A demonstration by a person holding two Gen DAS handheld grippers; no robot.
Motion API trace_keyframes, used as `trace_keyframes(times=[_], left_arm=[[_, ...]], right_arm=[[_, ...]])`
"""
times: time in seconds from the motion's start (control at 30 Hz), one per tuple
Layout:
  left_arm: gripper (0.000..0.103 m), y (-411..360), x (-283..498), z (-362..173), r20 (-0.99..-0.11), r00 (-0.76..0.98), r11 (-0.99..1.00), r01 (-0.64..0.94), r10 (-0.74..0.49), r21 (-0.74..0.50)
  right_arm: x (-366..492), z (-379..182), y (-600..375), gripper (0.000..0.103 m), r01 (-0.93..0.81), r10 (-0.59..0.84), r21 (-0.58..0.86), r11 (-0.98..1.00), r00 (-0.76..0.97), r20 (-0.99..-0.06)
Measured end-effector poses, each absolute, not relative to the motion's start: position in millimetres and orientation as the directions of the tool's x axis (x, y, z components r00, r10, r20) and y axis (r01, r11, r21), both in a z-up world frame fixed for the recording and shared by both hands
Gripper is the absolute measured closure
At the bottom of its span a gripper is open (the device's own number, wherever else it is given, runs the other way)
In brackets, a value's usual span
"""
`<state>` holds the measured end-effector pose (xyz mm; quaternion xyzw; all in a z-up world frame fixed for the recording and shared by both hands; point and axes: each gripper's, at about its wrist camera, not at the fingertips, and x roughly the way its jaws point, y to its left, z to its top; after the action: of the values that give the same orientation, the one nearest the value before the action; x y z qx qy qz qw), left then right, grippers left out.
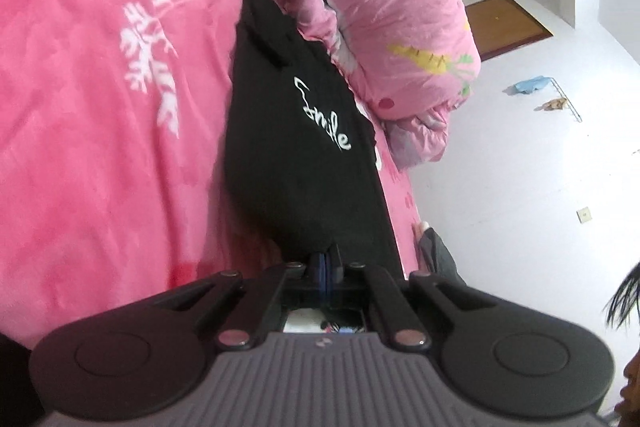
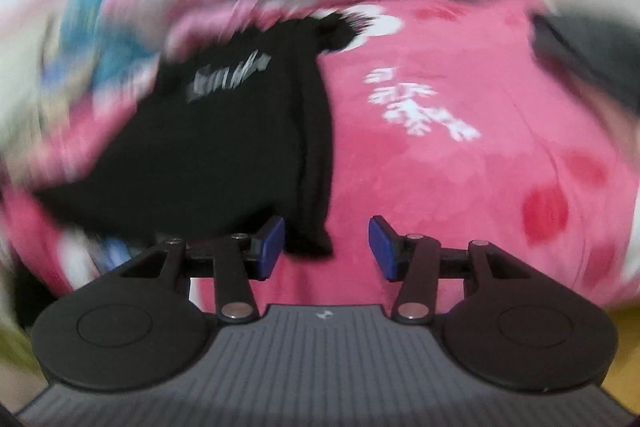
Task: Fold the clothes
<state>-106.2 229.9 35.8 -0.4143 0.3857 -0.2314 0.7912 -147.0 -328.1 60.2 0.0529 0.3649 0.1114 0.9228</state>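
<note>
**Left tongs clamped on black garment, right tongs apart over bed**

My left tongs (image 1: 325, 265) are pressed together on the near edge of the one black garment (image 1: 296, 131), which stretches away from them along the pink bed cover (image 1: 88, 115) with its far end beside the bunched pink quilt (image 1: 384, 19). Only the left view gives me readable white lettering "Smile" (image 1: 322, 115), a white wall, a brown door (image 1: 506, 27), a wall socket and a bit of dark hair at the right edge.

The right view is motion-blurred. My right tongs (image 2: 327, 247) stand apart, blue pads (image 2: 272, 243) clear, gripping nothing; a hanging corner of the garment (image 2: 224, 147) sits between them, nearer the left pad, contact unclear. Only this view shows a dark blurred item at the bed's far right; I can't identify it.

Count: one garment, one quilt, two tongs.
</note>
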Motion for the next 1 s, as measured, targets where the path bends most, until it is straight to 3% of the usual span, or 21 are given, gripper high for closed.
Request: trace_keyframes(times=[0.23, 0.3, 0.37, 0.47, 0.67, 1.0], left_arm=[[0.102, 247.1, -104.8, 48.1, -0.402, 0.640, 0.550, 0.037, -0.654, -0.835], [0.102, 249.6, -103.3, 51.0, -0.404, 0.646, 0.552, 0.034, -0.648, -0.833], [0.102, 251.0, -101.7, 50.9, -0.404, 0.647, 0.550, 0.029, -0.647, -0.835], [0.102, 250.5, -98.9, 48.3, -0.404, 0.642, 0.544, 0.025, -0.652, -0.838], [0.102, 243.0, -108.8, 39.3, -0.420, 0.608, 0.546, 0.025, -0.673, -0.838], [0.102, 231.8, -123.5, -11.1, -0.567, 0.513, 0.632, -0.059, -0.645, -0.773]], right_arm=[[-143.9, 37.3, -264.9, 0.060, -0.334, 0.096, -0.225, 0.916, 0.723, -0.684], [-142.7, 35.5, -262.0, 0.069, -0.340, 0.083, -0.255, 0.905, 0.730, -0.679], [-142.4, 38.2, -263.6, 0.083, -0.334, 0.070, -0.273, 0.902, 0.737, -0.672], [-143.3, 43.0, -268.5, 0.093, -0.283, -0.006, -0.357, 0.890, 0.776, -0.631], [-149.1, 73.6, -285.0, 0.096, -0.180, -0.078, -0.427, 0.886, 0.851, -0.520], [-157.4, 27.6, -286.8, 0.096, -0.237, -0.132, -0.475, 0.847, 0.772, -0.621]])
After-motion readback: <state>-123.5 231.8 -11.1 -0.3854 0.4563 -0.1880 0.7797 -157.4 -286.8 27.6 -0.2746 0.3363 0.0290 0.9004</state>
